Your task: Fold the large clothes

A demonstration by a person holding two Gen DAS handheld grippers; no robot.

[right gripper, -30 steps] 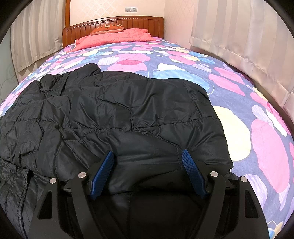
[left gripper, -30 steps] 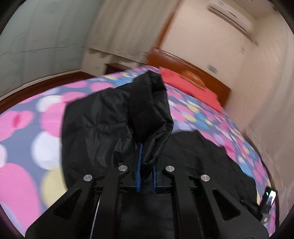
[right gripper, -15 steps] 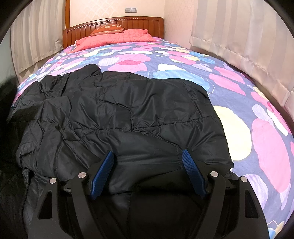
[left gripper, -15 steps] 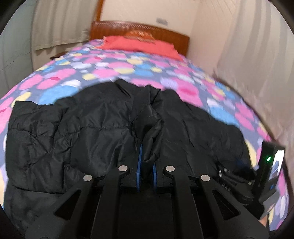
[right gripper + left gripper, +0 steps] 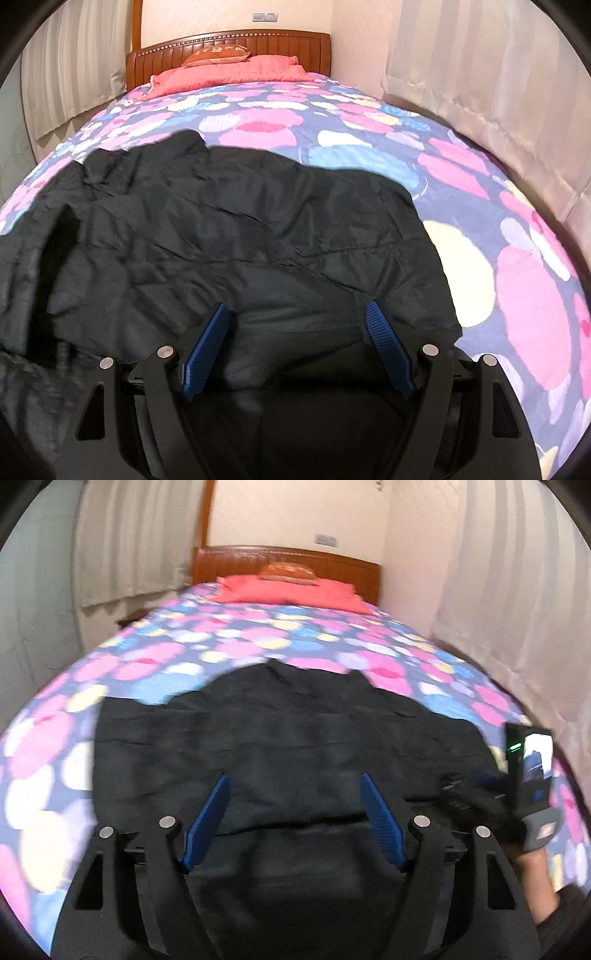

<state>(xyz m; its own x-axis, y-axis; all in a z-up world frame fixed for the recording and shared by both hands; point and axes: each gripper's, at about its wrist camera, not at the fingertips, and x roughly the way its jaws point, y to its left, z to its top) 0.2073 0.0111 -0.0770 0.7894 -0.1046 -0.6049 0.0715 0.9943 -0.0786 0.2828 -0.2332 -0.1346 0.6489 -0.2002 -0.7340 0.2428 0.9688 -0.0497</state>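
Black puffer jacket (image 5: pixel 288 738) lies spread on the bed (image 5: pixel 155 664), over the flowery pink-blue-yellow bedspread, near the foot end; its far edge stops about midway up the mattress, with the bedspread bare beyond it up to the red pillows (image 5: pixel 288 590) and wooden headboard (image 5: pixel 284 557). Left gripper (image 5: pixel 295 812) is spread wide, blue pads (image 5: pixel 208 819) well apart, nothing pinched between them — it hangs over the near part of the jacket; contact with the fabric can't be judged from this view. The left view is motion-blurred. Right gripper (image 5: pixel 297 339) is likewise spread wide, blue pads (image 5: pixel 386 347) apart, holding nothing, sitting over the jacket's near hem, where a smoother dark fold (image 5: pixel 295 325) shows between the fingers. In the right view the jacket (image 5: pixel 240 229) is wrinkled, quilted seams running across, a bunched flap (image 5: pixel 55 236) lumped along its left side and a collar-like bump (image 5: pixel 184 140) at the far left edge. The jacket's right edge ends on the bedspread (image 5: pixel 517 258) — a cream spot and a pink spot just beside it. At the right edge of the left view the other handheld unit (image 5: pixel 532 768) shows, with a lit screen and green light, and a gloved right hand (image 5: pixel 535 834) below it. Pale curtains (image 5: pixel 480 74) run along the right wall, another curtain (image 5: pixel 129 546) on the left.
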